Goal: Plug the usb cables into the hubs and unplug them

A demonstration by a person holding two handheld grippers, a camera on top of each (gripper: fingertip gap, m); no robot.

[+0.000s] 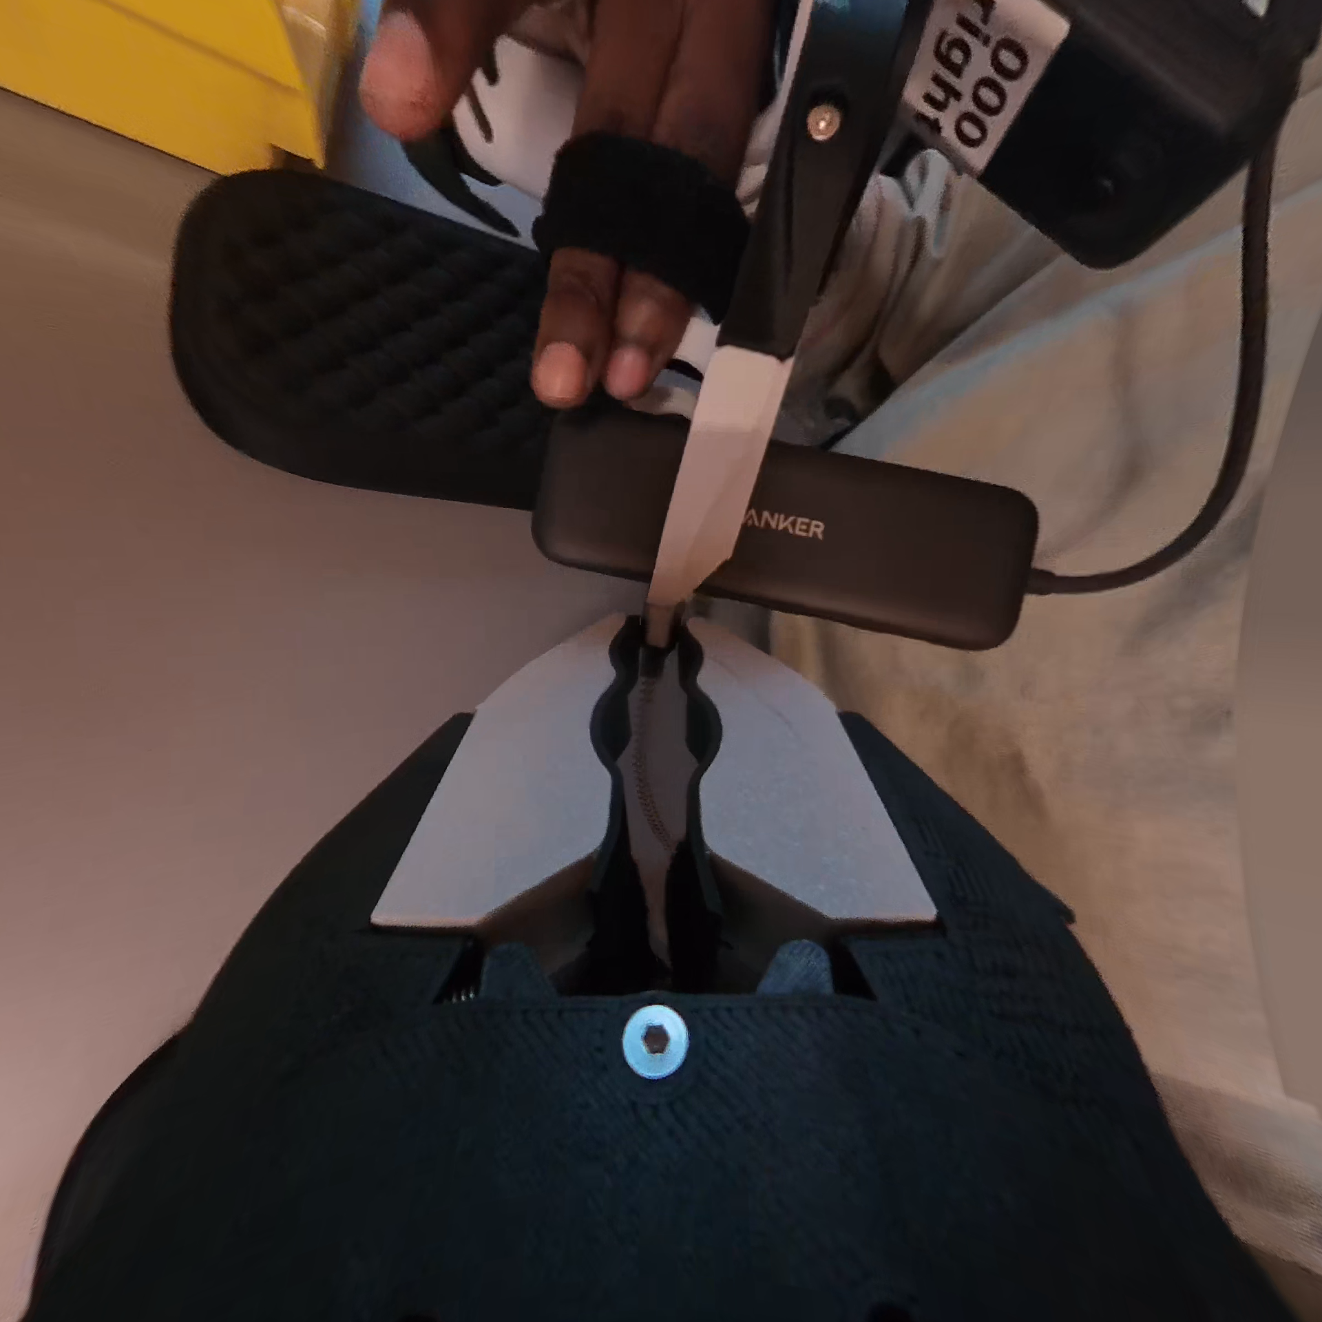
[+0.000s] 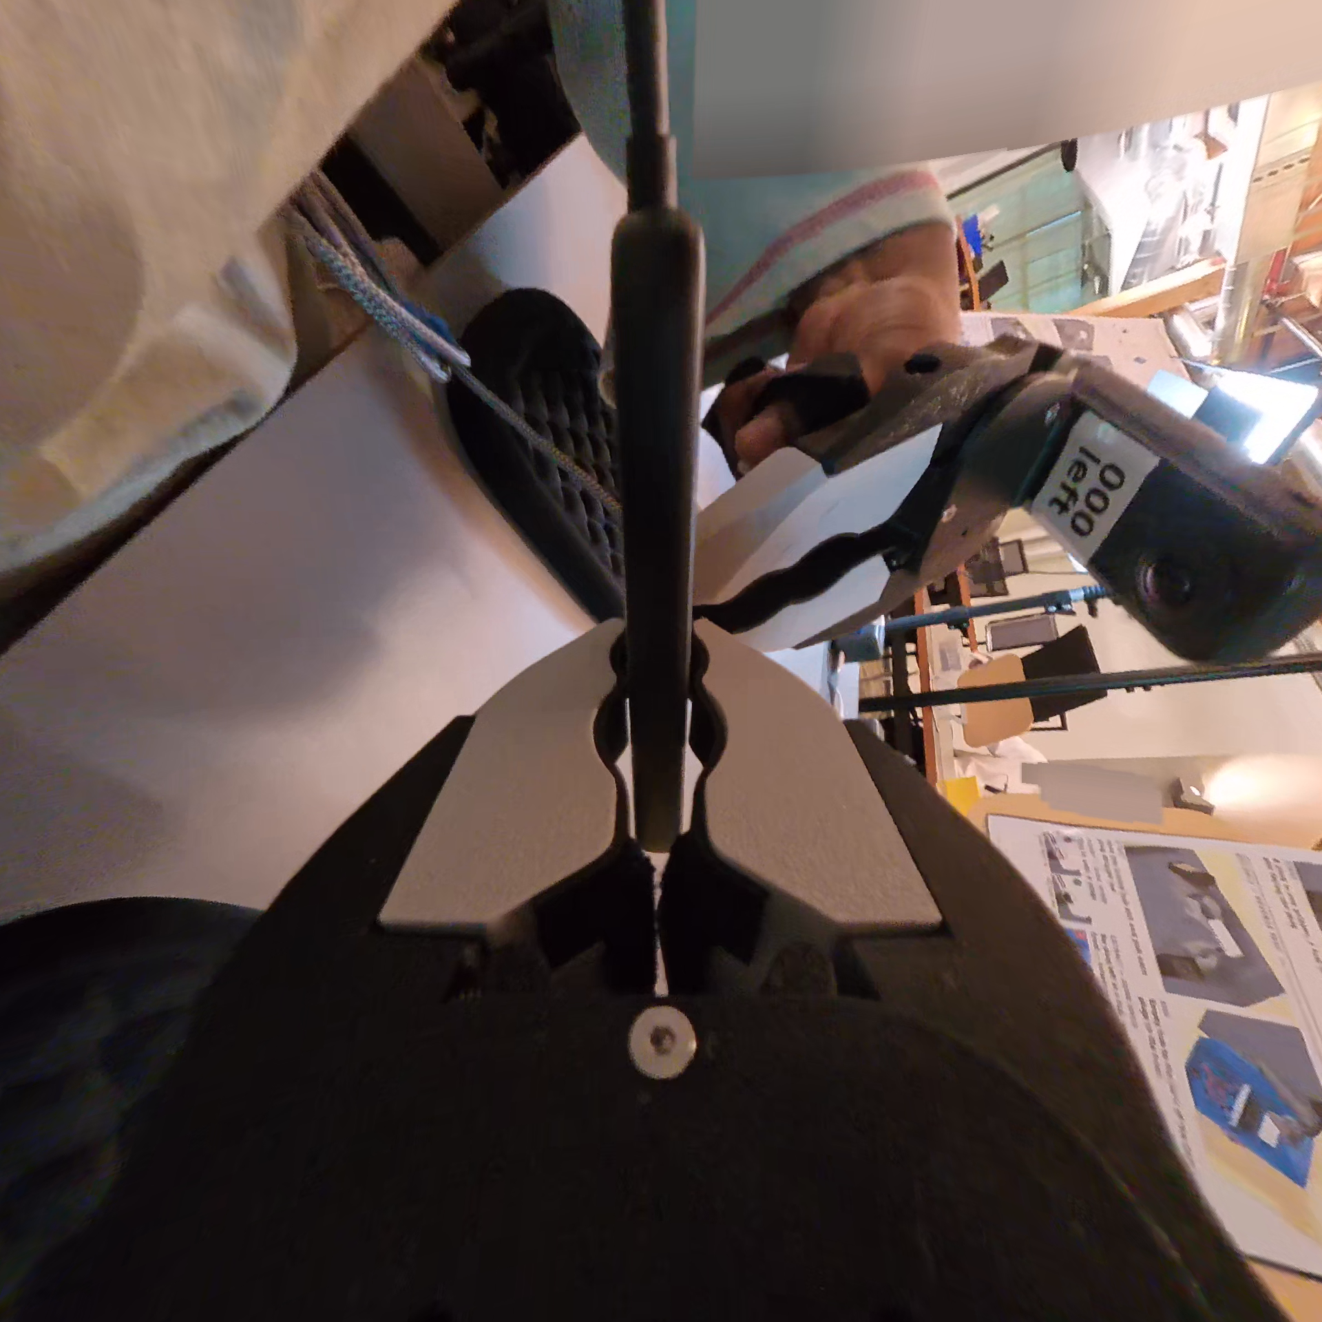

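The pale table point(image 1: 214, 644) fills the background, with a black quilted case point(image 1: 358, 343) lying far left on it. In the left wrist view the person's right hand point(image 1: 622, 214), wrapped by a black strap, reaches down from the far side with the right gripper point(image 1: 687, 572), whose white fingers point(image 1: 715, 443) cross the dark hub point(image 1: 858, 544) and are clamped on it, holding it edge-on in the right wrist view point(image 2: 654, 501). The hub carries pale lettering and a dark cord point(image 1: 1216, 429) leaves its right end. The left gripper point(image 1: 654, 637) has its fingers closed on a braided cable point(image 1: 651, 751), whose plug point(image 1: 657, 619) meets the hub's near edge. White labels with writing sit on both camera housings.
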